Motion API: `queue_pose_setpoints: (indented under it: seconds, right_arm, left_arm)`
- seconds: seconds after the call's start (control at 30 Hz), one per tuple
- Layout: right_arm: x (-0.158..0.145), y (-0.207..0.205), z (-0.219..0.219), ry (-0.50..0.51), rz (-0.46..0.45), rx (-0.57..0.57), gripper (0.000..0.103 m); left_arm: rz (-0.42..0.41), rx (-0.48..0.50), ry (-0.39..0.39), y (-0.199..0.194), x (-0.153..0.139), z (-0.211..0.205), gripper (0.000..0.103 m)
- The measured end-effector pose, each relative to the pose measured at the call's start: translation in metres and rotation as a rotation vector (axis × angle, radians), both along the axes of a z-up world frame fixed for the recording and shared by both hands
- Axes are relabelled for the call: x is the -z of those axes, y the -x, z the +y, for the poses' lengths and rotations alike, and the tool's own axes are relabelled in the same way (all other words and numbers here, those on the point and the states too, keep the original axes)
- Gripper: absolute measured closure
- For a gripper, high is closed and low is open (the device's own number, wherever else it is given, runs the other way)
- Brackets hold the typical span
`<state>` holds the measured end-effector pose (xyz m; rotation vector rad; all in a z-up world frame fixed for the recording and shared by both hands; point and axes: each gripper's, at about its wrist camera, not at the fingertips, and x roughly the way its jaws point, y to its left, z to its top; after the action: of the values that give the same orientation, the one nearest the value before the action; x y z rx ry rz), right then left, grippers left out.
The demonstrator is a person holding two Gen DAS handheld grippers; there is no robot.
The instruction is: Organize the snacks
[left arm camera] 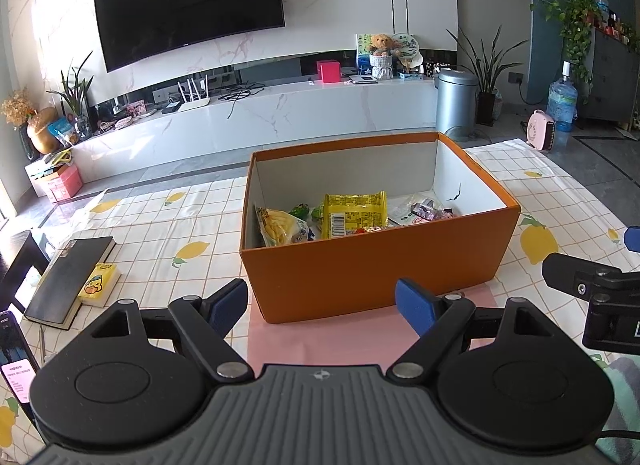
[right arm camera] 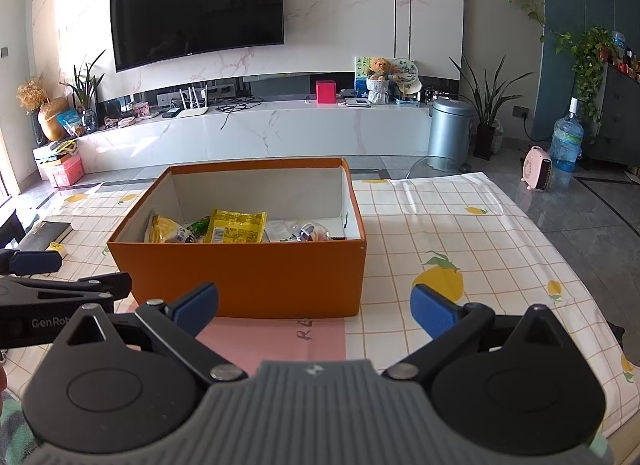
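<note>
An orange box (left arm camera: 372, 265) with white inner walls stands on the table, partly on a pink sheet (left arm camera: 320, 337). Inside lie several snack packs: a yellow packet (left arm camera: 354, 215), a yellow-white bag (left arm camera: 280, 227), green sweets and a clear bag (left arm camera: 424, 211). My left gripper (left arm camera: 322, 305) is open and empty, just in front of the box's near wall. My right gripper (right arm camera: 316, 305) is open and empty, in front of the box (right arm camera: 248, 277) too. The yellow packet (right arm camera: 238, 225) shows in the right wrist view as well. Each gripper shows at the edge of the other's view.
A black notebook (left arm camera: 68, 281) and a small yellow duck-print pack (left arm camera: 98, 285) lie on the table's left side, a phone (left arm camera: 14, 353) at its left edge. The lemon-print tablecloth (right arm camera: 460, 233) covers the table. A TV cabinet stands beyond.
</note>
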<state>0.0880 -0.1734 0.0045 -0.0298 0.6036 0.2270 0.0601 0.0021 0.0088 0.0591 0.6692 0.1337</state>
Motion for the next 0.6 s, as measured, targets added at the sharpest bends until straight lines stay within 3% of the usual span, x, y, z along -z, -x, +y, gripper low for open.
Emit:
queue_pose_setpoints:
  seconds: [0.6]
  right_arm:
    - [0.0055, 0.003, -0.001, 0.012, 0.012, 0.001, 0.004]
  left_arm:
    - [-0.002, -0.007, 0.005, 0.0021, -0.0004, 0.0035, 0.005]
